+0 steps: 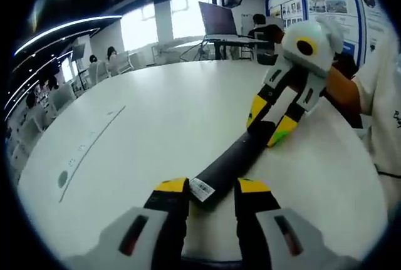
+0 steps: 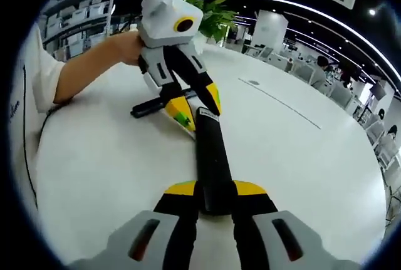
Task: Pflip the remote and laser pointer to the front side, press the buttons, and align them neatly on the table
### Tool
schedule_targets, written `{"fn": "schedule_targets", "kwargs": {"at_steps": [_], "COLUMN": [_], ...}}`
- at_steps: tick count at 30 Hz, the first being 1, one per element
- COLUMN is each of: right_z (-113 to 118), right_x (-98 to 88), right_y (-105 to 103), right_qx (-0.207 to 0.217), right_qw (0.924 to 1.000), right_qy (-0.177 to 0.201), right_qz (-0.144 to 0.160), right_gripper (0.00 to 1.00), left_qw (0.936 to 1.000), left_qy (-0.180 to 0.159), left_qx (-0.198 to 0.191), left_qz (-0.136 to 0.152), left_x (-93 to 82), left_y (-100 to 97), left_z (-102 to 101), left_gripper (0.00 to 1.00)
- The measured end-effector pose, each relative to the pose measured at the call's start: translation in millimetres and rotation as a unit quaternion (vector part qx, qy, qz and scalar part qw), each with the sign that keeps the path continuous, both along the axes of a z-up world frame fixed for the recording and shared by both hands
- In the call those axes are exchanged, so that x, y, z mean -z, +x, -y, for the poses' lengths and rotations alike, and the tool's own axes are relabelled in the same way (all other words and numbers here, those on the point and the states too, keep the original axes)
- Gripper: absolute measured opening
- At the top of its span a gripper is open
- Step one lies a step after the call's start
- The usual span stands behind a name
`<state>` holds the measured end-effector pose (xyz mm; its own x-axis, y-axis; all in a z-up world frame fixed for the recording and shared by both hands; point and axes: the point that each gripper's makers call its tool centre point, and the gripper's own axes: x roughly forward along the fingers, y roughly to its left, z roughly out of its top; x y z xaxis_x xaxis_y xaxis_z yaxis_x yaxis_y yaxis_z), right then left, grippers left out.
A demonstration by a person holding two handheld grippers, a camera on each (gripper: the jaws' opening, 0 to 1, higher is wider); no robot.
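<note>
Black remote (image 1: 229,163) lying on the white table (image 1: 144,126), spanning between both grippers. Left gripper (image 1: 213,196) jaws set around the labelled end, grasping it. Right gripper (image 2: 215,196) jaws clenched on the opposite end. Laser pointer (image 2: 148,108), slim and black, resting on the table just beside the left gripper.
</note>
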<state>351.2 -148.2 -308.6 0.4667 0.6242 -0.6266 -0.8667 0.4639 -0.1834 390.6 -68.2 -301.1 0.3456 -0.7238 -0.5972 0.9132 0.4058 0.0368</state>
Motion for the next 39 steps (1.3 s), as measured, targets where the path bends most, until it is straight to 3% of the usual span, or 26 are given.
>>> {"fn": "schedule_targets", "kwargs": {"at_steps": [1, 2, 3, 9, 12, 17, 23, 25, 26, 29, 35, 38, 39], "right_z": [0.0, 0.6, 2.2, 3.4, 4.4, 5.9, 6.5, 5.5, 6.3, 8.7, 8.3, 9.4, 9.2], "right_x": [-0.1, -2.0, -2.4, -2.9, -2.8, -2.5, 0.7, 2.9, 4.6, 9.0, 11.2, 12.6, 13.2], "right_y": [0.1, 2.3, 4.1, 8.0, 11.9, 13.2, 19.9, 18.8, 17.3, 18.0, 15.6, 15.9, 17.4], "right_qx": [0.000, 0.014, 0.013, 0.005, 0.001, -0.003, -0.005, -0.007, -0.010, -0.026, -0.049, -0.048, -0.051], "right_qw": [1.0000, 0.9976, 0.9970, 0.9976, 0.9976, 0.9920, 0.9898, 0.9869, 0.9843, 0.9820, 0.9614, 0.9425, 0.9323], "right_qy": [0.001, 0.048, 0.055, 0.045, 0.031, 0.024, -0.041, -0.049, -0.064, -0.116, -0.197, -0.247, -0.274], "right_qz": [-0.001, -0.047, -0.053, -0.051, -0.061, -0.124, -0.136, -0.153, -0.164, -0.147, -0.186, -0.220, -0.230], "right_gripper": [0.23, 0.23, 0.23, 0.23, 0.22, 0.21, 0.17, 0.15, 0.14, 0.14, 0.13, 0.13, 0.13], "left_qw": [1.0000, 0.9998, 0.9996, 0.9992, 0.9977, 0.9959, 0.9944, 0.9971, 0.9976, 0.9977, 0.9980, 0.9969, 0.9971], "left_qy": [-0.001, -0.015, -0.022, -0.028, -0.046, -0.067, -0.077, -0.030, -0.015, -0.020, -0.002, 0.000, 0.004], "left_qx": [-0.001, -0.013, -0.020, -0.027, -0.044, -0.053, -0.065, -0.069, -0.068, -0.065, -0.063, -0.078, -0.074], "left_qz": [-0.001, -0.003, -0.005, -0.006, -0.024, -0.031, -0.032, 0.004, 0.007, -0.004, -0.002, -0.014, -0.014], "left_x": [-0.2, -2.6, -3.6, -3.5, -5.5, -7.3, -9.7, -2.3, 2.2, 3.9, 7.1, 11.8, 13.8], "left_y": [0.4, 3.6, 5.3, 6.7, 7.7, 10.1, 13.3, 19.6, 18.8, 16.1, 16.3, 15.6, 15.2], "left_z": [0.0, 0.0, 0.6, 2.7, 3.3, 4.0, 5.2, -3.8, -5.5, -2.8, -4.6, -6.1, -7.1], "left_gripper": [0.31, 0.30, 0.30, 0.30, 0.30, 0.31, 0.29, 0.27, 0.27, 0.30, 0.29, 0.29, 0.30]}}
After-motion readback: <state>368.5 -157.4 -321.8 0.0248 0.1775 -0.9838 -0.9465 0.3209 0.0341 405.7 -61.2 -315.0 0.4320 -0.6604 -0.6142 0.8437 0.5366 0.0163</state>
